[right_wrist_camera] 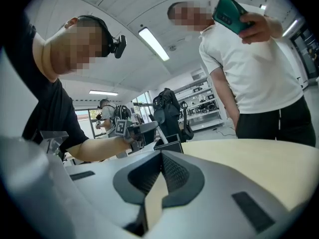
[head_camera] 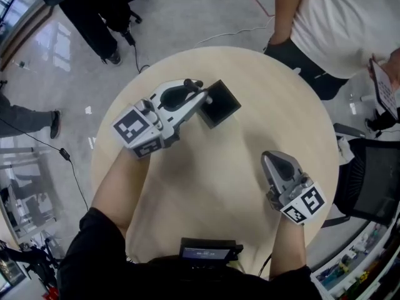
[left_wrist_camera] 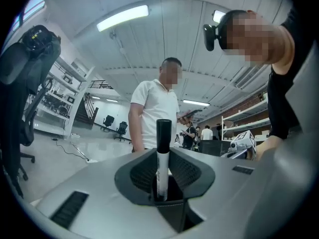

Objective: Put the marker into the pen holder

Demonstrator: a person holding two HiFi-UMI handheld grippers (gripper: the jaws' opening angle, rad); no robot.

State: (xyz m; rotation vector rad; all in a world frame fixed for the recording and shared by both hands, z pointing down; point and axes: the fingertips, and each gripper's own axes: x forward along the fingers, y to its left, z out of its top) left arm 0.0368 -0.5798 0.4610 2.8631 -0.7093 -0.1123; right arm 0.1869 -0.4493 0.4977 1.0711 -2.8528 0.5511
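Between the left gripper's (head_camera: 201, 96) ribbed fingers (left_wrist_camera: 192, 171) a white-barrelled, black-capped marker (left_wrist_camera: 162, 156) is clamped upright, with the square black pen holder (head_camera: 220, 104) just beyond them. The right gripper's (head_camera: 273, 160) fingers (right_wrist_camera: 177, 176) are closed, empty, over pale round worktop (head_camera: 206, 186).

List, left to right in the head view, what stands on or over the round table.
left tongs gripping the marker → pen holder → right tongs
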